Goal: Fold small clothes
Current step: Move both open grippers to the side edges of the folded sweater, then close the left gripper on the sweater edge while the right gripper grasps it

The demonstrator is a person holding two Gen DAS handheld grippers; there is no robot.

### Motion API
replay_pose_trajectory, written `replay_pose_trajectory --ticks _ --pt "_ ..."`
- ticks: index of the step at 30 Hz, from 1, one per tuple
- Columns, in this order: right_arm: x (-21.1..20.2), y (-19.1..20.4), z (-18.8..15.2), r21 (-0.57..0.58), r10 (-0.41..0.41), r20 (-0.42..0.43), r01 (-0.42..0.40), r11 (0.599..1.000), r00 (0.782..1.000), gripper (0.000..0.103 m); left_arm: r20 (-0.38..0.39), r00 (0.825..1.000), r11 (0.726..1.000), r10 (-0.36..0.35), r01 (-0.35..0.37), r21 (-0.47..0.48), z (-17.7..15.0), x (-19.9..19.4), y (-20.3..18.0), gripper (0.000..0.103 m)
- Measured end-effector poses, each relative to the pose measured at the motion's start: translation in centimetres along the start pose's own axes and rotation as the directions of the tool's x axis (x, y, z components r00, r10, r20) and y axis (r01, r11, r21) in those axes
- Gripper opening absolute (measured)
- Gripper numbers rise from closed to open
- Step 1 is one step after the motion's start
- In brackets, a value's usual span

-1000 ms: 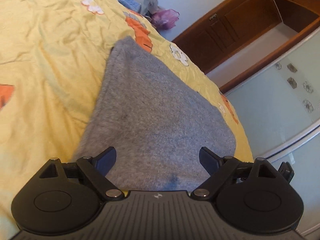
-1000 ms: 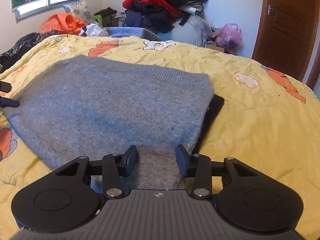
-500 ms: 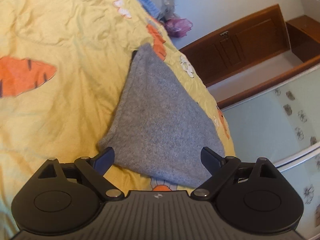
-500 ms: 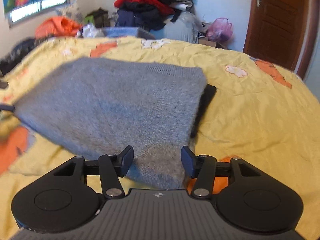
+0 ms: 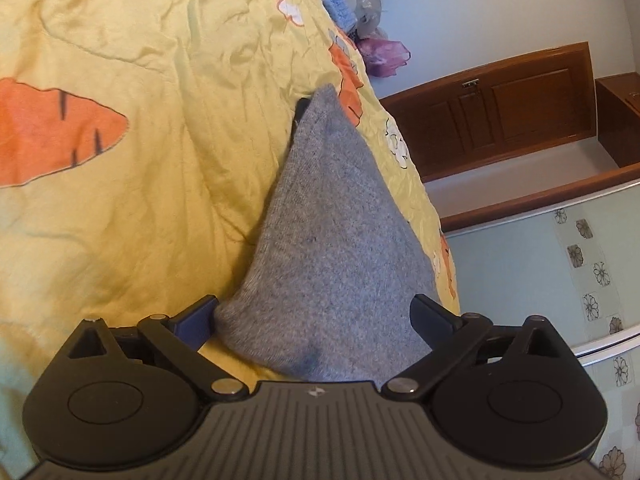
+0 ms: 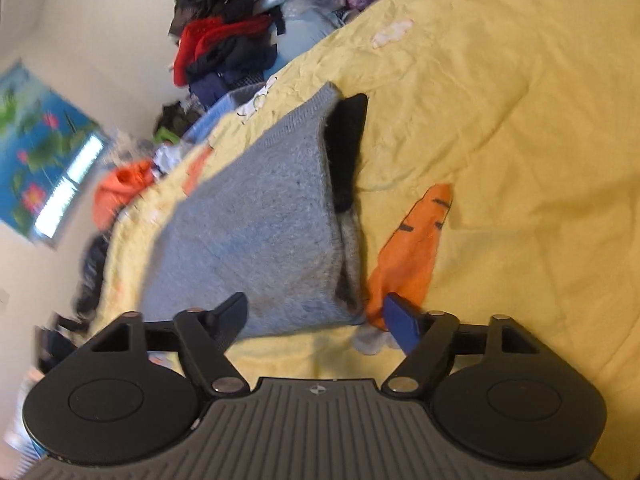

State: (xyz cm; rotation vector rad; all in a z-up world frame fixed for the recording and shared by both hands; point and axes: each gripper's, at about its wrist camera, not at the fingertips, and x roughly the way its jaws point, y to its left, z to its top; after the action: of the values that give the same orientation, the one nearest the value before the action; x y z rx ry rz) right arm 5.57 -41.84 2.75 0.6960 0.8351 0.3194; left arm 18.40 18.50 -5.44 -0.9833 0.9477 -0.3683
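I have just spread both claws, left gripper (image 5: 314, 316) and right gripper (image 6: 316, 316), wide, gripping nothing; the grey sweater (image 5: 332, 248) lies folded

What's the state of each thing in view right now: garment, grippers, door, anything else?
grey knit garment: folded, lying flat on the bedspread, released.
black item: partly under the garment's edge, sticking out.
left gripper: open, jaws just widened, garment's near corner between them, not pinched.
right gripper: open, jaws just opened, garment's near edge between them.
yellow bedspread: wrinkled.
wooden door: closed.
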Motion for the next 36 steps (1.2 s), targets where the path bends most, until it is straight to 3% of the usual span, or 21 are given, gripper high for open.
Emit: replay_pose_trajectory --ticks 1,2,7,10,13,14,15,16,17,18,19,21,27,31,36 --pt "0.1 -0.2 0.2 0.035 0.026 -0.003 -0.026 0.999 1.0 0.09 -0.007 1.0 1.0 -0.003 0.003 -0.008 0.2 0.3 -0.1 0.102" --pt "0.4 -0.4 0.3 0.074 0.058 -0.012 -0.057 0.996 0.998 0.101 -0.009 1.0 1.0 -0.008 0.007 -0.017 0.3 0.5 -0.1 0.102" --pt "2.1 0.7 0.8 0.154 0.076 -0.025 -0.071 0.985 0.997 0.103 -0.031 0.999 1.0 -0.023 0.022 -0.021 0.6 1.5 -0.5 0.102" --pt "2.5 0.9 0.3 0.158 0.079 0.049 -0.085 0.984 0.996 0.103 -0.039 0.999 1.0 -0.023 0.023 0.003 0.6 1.9 -0.7 0.101" --pt "3.1 1.3 0.1 0.117 0.07 0.074 -0.078 0.99 0.995 0.092 -0.043 0.999 1.0 -0.024 0.024 0.008 0.6 2.1 -0.7 0.093" --pt "3.3 1.4 0.1 0.106 0.072 0.067 -0.079 0.991 0.995 0.087 -0.049 0.999 1.0 -0.008 0.008 0.01 0.6 2.3 -0.7 0.073" --pt "3.6 1.2 0.1 0.128 0.077 0.058 -0.084 0.988 0.995 0.072 -0.062 0.998 1.0 0.01 -0.01 0.013 0.5 2.4 -0.5 0.045" --pt "4.0 0.9 0.0 0.156 0.07 0.034 -0.074 0.985 0.997 0.057 -0.081 0.996 1.0 0.03 -0.029 0.009 0.5 2.7 -0.3 0.032" --pt "4.4 0.7 -0.1 0.159 0.017 0.009 -0.018 0.987 1.0 0.019 -0.085 0.996 0.999 0.038 -0.038 0.007 0.3 3.0 0.0 0.028" --pt "4.7 0.6 -0.3 0.151 0.004 0.016 -0.006 0.988 1.0 0.012 -0.082 0.996 0.999 0.039 -0.039 0.006 0.3 3.0 0.2 0.023" --pt "4.8 0.4 -0.6 0.149 0.018 0.029 -0.022 0.989 0.999 0.012 -0.082 0.996 0.999 0.042 -0.042 0.0 0.3 3.0 0.4 0.014" --pt "4.8 0.2 -0.9 0.162 0.031 0.047 -0.038 0.986 0.998 0.012 -0.085 0.995 0.999 0.048 -0.048 0.01 0.3 3.0 0.8 0.007" --pt "4.9 0.5 -0.9 0.193 0.022 0.064 -0.034 0.981 0.998 0.013 -0.056 0.998 1.0 0.03 -0.03 0.005 0.1 2.8 0.7 0.004" --pt "4.1 1.6 -0.7 0.193 0.082 0.102 -0.1 0.976 0.991 0.013 -0.039 0.999 1.0 -0.007 0.008 0.013 0.0 1.7 -0.4 0.004" --pt "3.4 2.9 -0.5 0.187 0.096 0.128 -0.12 0.975 0.987 0.013 -0.034 0.999 0.999 0.011 -0.009 0.053 0.1 1.1 -1.9 0.004"
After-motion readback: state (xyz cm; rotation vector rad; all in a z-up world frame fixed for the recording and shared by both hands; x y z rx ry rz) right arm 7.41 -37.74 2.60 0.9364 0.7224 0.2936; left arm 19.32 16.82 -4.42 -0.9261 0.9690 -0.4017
